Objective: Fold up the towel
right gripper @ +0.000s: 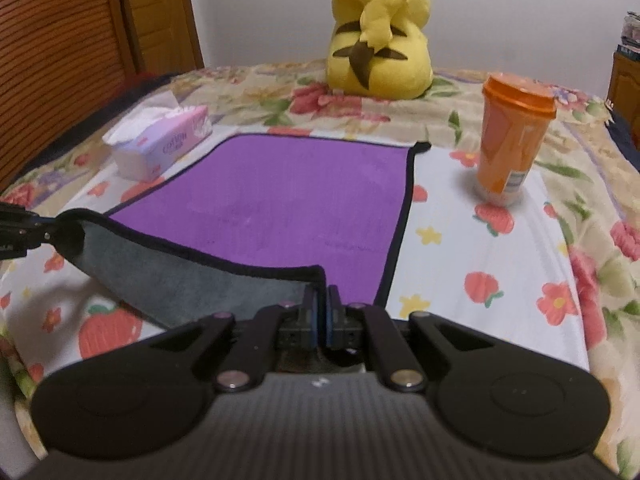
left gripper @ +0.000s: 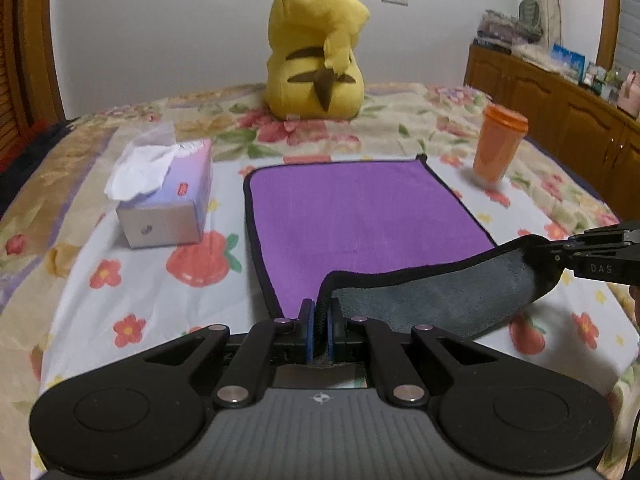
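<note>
Purple towel [left gripper: 360,216] flat on bed [left gripper: 152,280], near edge lifted, grey underside showing: left gripper [left gripper: 320,320] and right gripper [right gripper: 322,312] each clamped on a near corner, far edge straight ahead toward plush toy [left gripper: 316,48].

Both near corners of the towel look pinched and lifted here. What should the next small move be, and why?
Probably carry both corners forward together, toward the far edge by the plush. The left gripper and right gripper each clamp a near corner of the towel, whose near edge is raised with the grey underside showing, while the far part lies flat on the bedspread. Moving evenly should keep the fold square.
</note>
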A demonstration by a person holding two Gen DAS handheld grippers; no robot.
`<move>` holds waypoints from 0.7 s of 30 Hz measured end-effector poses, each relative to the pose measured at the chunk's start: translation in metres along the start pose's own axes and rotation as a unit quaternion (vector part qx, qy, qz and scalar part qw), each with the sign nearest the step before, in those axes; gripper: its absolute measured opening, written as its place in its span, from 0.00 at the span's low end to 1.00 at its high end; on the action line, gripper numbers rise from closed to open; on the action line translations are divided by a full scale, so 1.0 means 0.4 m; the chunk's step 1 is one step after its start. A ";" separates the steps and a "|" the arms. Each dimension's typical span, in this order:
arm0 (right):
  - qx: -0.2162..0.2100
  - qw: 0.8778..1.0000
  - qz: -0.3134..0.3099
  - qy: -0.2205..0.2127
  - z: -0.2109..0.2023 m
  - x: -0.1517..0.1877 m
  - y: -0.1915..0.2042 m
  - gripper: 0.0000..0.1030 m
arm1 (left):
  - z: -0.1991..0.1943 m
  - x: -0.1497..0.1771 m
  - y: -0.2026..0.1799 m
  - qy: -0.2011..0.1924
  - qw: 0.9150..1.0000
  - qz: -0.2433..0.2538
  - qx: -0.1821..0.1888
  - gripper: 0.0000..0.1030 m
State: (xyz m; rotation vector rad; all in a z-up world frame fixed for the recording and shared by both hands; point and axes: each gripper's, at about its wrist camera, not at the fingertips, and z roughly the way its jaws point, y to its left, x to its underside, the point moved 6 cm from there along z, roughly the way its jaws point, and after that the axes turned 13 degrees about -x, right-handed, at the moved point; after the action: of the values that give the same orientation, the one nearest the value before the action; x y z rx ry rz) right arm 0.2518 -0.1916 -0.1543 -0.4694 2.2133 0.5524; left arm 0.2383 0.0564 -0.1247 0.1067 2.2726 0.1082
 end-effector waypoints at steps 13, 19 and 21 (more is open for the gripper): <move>-0.007 0.999 -0.011 -0.046 -0.035 -0.050 -0.003 0.04 | -0.013 -0.048 0.004 -0.041 0.999 -0.014 -0.001 0.09; -0.004 0.998 -0.026 -0.057 -0.032 -0.064 -0.002 0.04 | 0.005 -0.067 0.006 -0.052 0.999 -0.011 -0.002 0.08; -0.004 0.998 -0.029 -0.060 -0.031 -0.069 -0.004 0.04 | 0.010 -0.073 0.010 -0.053 0.999 -0.013 -0.002 0.08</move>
State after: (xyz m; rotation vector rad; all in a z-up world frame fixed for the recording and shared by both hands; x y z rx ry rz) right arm 0.2623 -0.1952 -0.1260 -0.4900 2.0774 0.5459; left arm 0.2604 0.0570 -0.1047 0.0796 2.1674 0.0913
